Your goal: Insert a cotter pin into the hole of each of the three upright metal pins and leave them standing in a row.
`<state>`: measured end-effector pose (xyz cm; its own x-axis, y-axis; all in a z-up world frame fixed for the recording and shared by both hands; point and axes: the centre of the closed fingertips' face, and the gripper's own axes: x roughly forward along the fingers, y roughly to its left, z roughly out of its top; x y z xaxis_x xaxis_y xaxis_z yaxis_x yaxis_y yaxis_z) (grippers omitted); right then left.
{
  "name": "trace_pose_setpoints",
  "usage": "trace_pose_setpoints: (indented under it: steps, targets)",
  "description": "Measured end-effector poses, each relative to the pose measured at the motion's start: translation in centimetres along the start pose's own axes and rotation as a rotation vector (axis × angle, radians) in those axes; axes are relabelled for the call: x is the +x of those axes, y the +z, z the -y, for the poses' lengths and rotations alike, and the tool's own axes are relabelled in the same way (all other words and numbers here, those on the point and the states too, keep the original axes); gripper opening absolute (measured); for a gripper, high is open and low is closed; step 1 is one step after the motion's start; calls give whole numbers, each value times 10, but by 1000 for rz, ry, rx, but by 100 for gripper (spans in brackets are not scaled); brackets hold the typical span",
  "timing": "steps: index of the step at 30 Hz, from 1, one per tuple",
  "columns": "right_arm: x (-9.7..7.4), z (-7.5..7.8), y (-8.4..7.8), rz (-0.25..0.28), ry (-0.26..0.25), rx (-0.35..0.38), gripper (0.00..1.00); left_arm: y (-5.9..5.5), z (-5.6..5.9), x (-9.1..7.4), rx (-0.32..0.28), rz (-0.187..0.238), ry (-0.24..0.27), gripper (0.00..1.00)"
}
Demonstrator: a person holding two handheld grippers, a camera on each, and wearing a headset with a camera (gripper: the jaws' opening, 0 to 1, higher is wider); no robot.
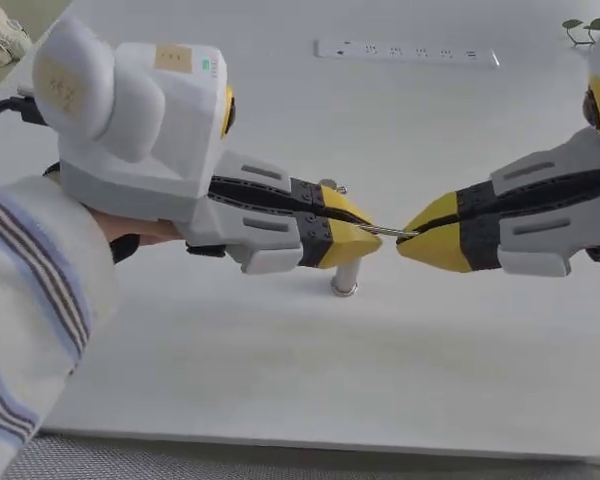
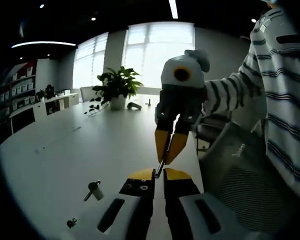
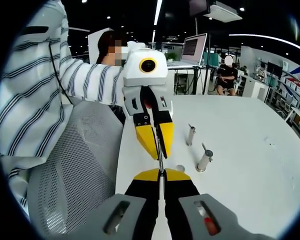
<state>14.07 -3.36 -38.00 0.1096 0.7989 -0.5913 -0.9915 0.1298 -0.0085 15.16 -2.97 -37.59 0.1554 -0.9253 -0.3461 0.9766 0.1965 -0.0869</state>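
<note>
White table [image 1: 280, 380] stretches wide around the work, its near edge well apart from it. The left gripper [image 1: 365, 232] and right gripper [image 1: 412, 240] meet tip to tip, each pinching the same cotter pin [image 1: 388, 232], held level above an upright metal pin [image 1: 344, 278]. A second metal pin [image 1: 330, 186] is mostly hidden behind the left gripper.

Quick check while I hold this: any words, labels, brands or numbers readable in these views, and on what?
No text is readable.
On the tan sticker of the left hand-held gripper: blank or too blurred.
On the green mark beside it: too small.
On the power strip: markings too small.
On the laptop screen: blurred.
On the cotter pin, pinched also by the right hand-held gripper: no marking visible.
</note>
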Motion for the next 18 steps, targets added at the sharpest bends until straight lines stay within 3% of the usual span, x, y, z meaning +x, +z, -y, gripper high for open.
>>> trace_pose_setpoints:
  steps: [7, 18]
  targets:
    - [-1, 10, -19, -41, -36, 9, 0, -9, -12, 3, 11, -38, 41, 25]
    - [7, 23, -50, -126, -78, 17, 0, -30, -20, 12, 18, -137, 53, 21]
